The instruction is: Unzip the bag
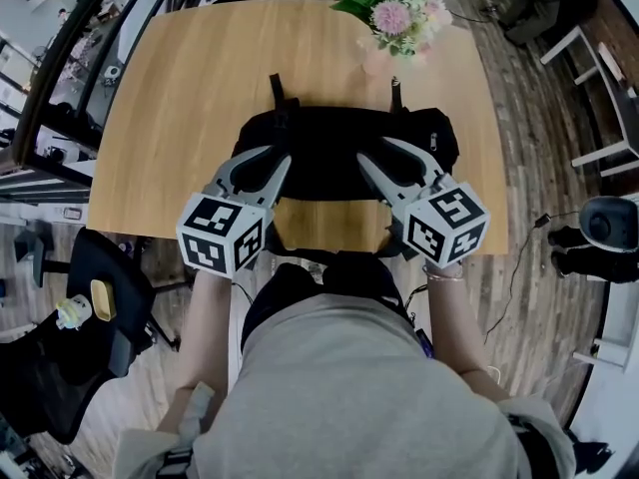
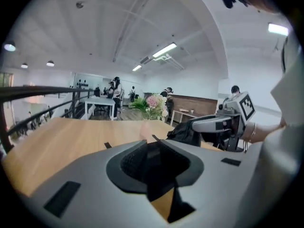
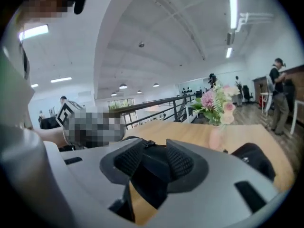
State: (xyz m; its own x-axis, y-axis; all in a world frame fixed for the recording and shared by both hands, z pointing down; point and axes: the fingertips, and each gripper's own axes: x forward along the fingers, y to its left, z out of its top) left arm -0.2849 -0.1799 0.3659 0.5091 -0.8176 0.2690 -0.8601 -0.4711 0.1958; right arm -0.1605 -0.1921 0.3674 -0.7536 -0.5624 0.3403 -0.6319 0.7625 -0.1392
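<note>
A black bag [image 1: 339,143] lies flat on the wooden table [image 1: 170,118] in front of the person, with two straps toward the far side. In the head view my left gripper [image 1: 277,155] hovers over the bag's left end and my right gripper [image 1: 377,150] over its right half. Both point away from the person and stand open, with nothing pinched between the pads. In the left gripper view [image 2: 154,146] the bag [image 2: 183,133] shows past the jaws at the right. The right gripper view [image 3: 154,152] shows the bag's dark fabric and a buckle between its parted pads [image 3: 180,163]. The zipper itself is not discernible.
A vase of pink flowers [image 1: 397,23] stands at the table's far edge just beyond the bag's right strap. A black office chair [image 1: 90,297] sits left of the person. White furniture [image 1: 599,98] stands on the floor to the right. Other people and tables are far off in the room.
</note>
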